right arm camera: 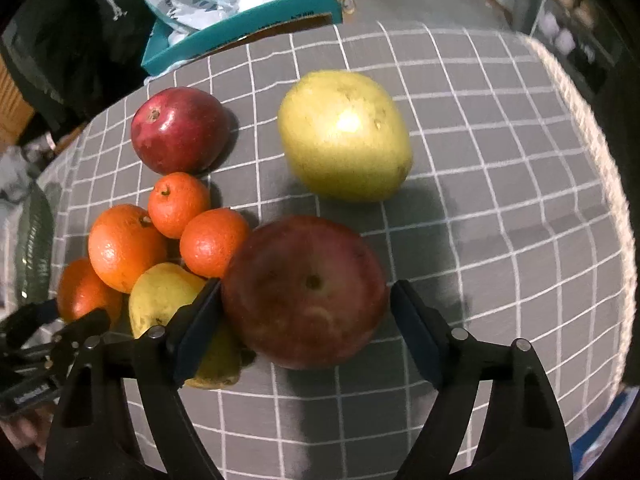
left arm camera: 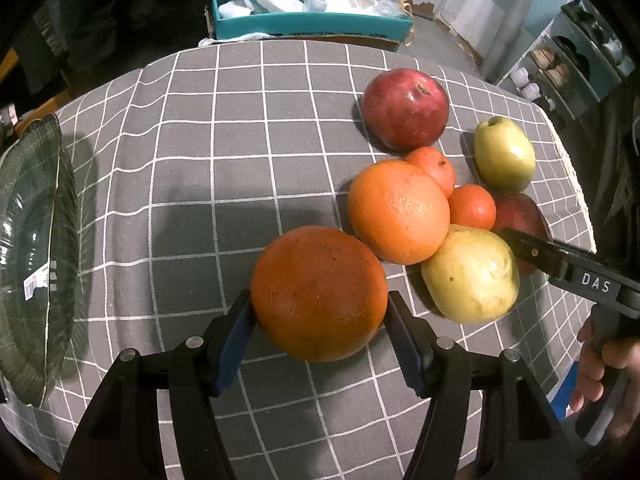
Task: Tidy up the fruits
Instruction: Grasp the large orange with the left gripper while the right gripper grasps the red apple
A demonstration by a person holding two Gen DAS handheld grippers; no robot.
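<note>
My left gripper (left arm camera: 319,316) is shut on a large orange (left arm camera: 319,292) low over the checked cloth. My right gripper (right arm camera: 306,312) is shut on a red apple (right arm camera: 305,292); its finger (left arm camera: 532,250) shows in the left wrist view next to a yellow pear (left arm camera: 471,274). Beside them lie another orange (left arm camera: 398,211), two mandarins (left arm camera: 434,168) (left arm camera: 472,207), a green pear (left arm camera: 505,155) and a red pomegranate (left arm camera: 405,109). In the right wrist view, the green pear (right arm camera: 345,136) and pomegranate (right arm camera: 180,131) lie beyond the apple.
A dark glass plate (left arm camera: 32,256) sits at the table's left edge. A teal box (left arm camera: 308,26) with plastic bags stands behind the table. The grey checked tablecloth (left arm camera: 224,152) covers a round table. Shelves (left arm camera: 568,60) stand at the far right.
</note>
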